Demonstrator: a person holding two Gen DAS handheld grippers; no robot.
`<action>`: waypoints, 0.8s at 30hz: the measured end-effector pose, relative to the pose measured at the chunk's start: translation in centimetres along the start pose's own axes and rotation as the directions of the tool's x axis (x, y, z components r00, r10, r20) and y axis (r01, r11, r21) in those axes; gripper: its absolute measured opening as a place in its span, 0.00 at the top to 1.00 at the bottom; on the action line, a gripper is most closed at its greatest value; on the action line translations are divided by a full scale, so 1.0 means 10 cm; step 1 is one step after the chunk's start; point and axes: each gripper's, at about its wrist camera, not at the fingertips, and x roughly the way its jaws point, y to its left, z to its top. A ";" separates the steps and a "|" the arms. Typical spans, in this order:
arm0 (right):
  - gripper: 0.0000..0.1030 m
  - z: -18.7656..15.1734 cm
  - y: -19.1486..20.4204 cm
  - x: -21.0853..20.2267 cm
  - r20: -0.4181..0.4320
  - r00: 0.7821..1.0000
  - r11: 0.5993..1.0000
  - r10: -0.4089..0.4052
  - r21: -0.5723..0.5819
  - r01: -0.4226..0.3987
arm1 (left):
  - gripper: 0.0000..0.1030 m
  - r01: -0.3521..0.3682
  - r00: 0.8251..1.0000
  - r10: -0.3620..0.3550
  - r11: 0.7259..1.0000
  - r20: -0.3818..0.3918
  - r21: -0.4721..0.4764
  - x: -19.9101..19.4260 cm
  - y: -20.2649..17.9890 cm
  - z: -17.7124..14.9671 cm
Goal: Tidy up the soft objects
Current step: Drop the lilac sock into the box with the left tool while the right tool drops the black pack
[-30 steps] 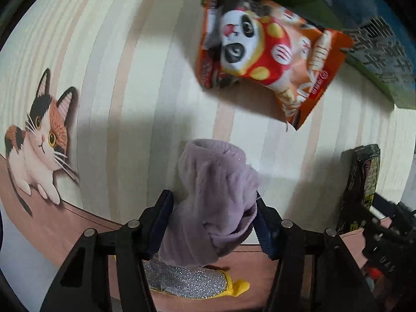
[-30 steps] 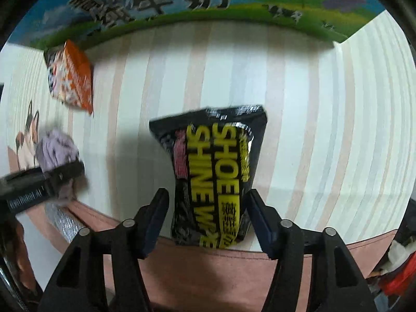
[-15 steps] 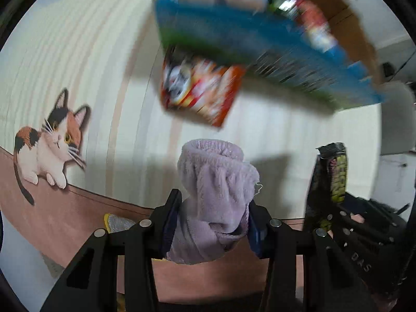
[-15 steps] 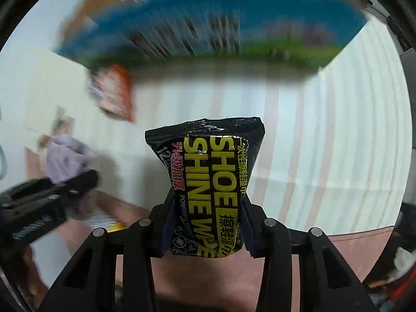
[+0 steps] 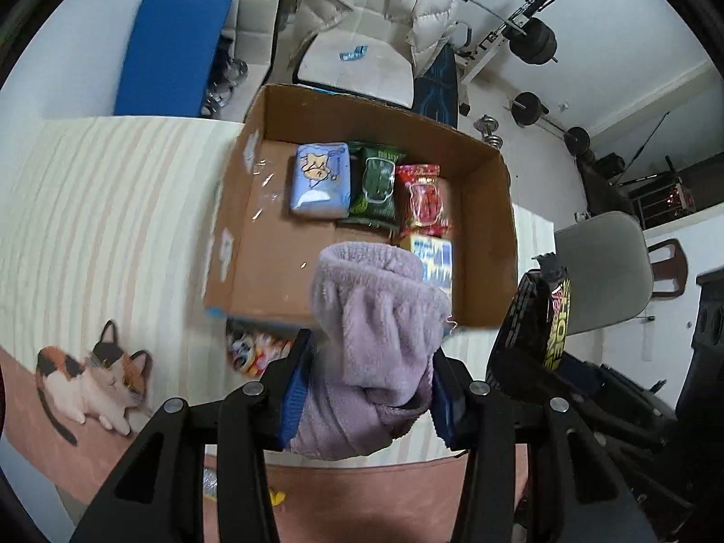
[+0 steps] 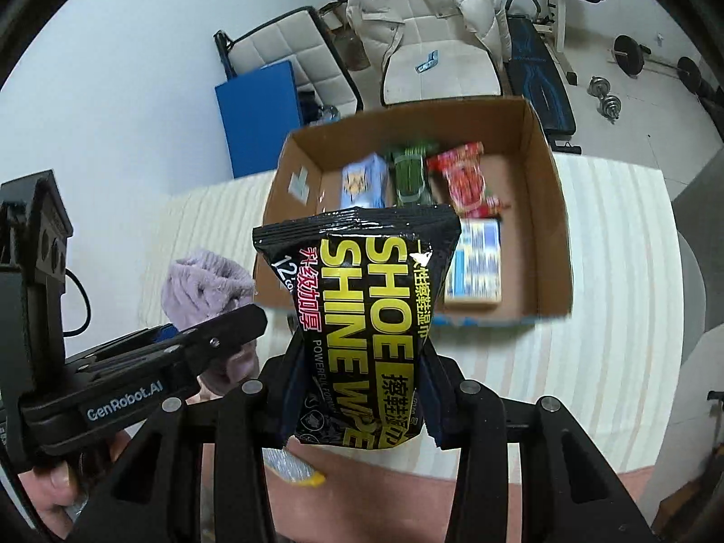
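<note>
My left gripper is shut on a fluffy lilac sock, held up in front of an open cardboard box. My right gripper is shut on a black and yellow shoe-wipe packet, also lifted before the box. The box holds a blue packet, a green packet, a red packet and a blue-white packet. The sock and the left gripper body show at the left of the right wrist view. The wipe packet shows at the right of the left wrist view.
The striped tablecloth has a cat picture. An orange snack bag lies beside the box's near wall. A glittery silver and yellow item lies at the table's near edge. A chair with a white jacket stands behind the table.
Both grippers closed on their items and rose from the table. The view now looks down into the open box, which earlier showed only its printed side.
</note>
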 end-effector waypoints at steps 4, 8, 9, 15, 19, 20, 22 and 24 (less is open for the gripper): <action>0.56 0.35 -0.02 0.25 -0.019 0.999 0.999 -0.033 0.016 0.033 | 0.59 0.089 0.987 -0.104 0.988 -0.119 -0.124 0.39 0.18 0.45; 0.56 0.65 -0.21 0.76 -0.090 0.995 0.996 -0.051 0.062 0.057 | 0.59 0.080 0.970 -0.127 0.971 -0.205 -0.223 0.88 0.39 0.82; 0.56 0.68 -0.24 0.86 -0.106 0.993 0.996 -0.061 0.066 0.068 | 0.59 0.070 0.968 -0.123 0.970 -0.219 -0.233 0.97 0.41 0.86; 0.56 0.73 -0.40 1.45 -0.214 0.971 0.989 -0.103 0.081 0.123 | 0.59 0.040 0.942 -0.122 0.965 -0.313 -0.258 1.47 0.50 0.96; 0.56 0.74 -0.45 1.75 -0.257 0.957 0.985 -0.131 0.072 0.155 | 0.58 0.005 0.931 -0.089 0.973 -0.355 -0.233 1.69 0.52 0.96; 0.56 0.73 -0.46 1.82 -0.267 0.953 0.984 -0.141 0.067 0.164 | 0.58 0.003 0.928 -0.088 0.973 -0.361 -0.231 1.72 0.53 0.96; 0.56 0.73 -0.48 1.91 -0.284 0.948 0.983 -0.144 0.068 0.170 | 0.57 -0.007 0.923 -0.076 0.977 -0.377 -0.215 1.78 0.54 0.95; 0.56 0.71 -0.48 1.97 -0.297 0.942 0.981 -0.159 0.058 0.183 | 0.55 -0.017 0.917 -0.061 0.981 -0.395 -0.192 1.82 0.53 0.94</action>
